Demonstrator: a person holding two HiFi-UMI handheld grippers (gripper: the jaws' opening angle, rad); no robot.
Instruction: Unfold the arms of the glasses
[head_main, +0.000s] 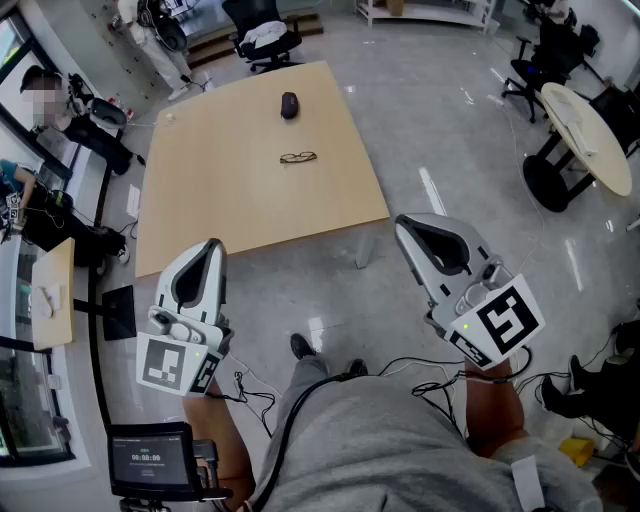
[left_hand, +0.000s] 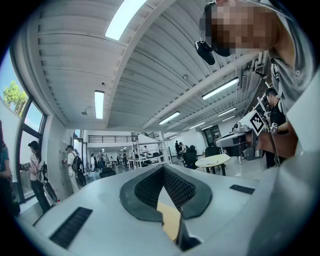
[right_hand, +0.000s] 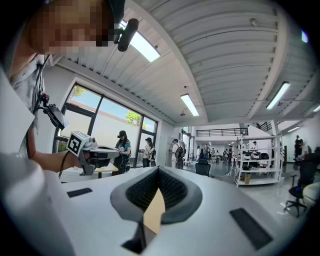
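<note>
Glasses (head_main: 297, 157) at upper centre of frame, flat on the tan counter (head_main: 220, 200), just below a black mouse (head_main: 289, 105). Left gripper (head_main: 211, 246) at lower left, jaws closed on nothing. Right gripper (head_main: 404, 224) at lower right, jaws likewise pressed together, empty. Both low in frame, well apart from the glasses.
</note>
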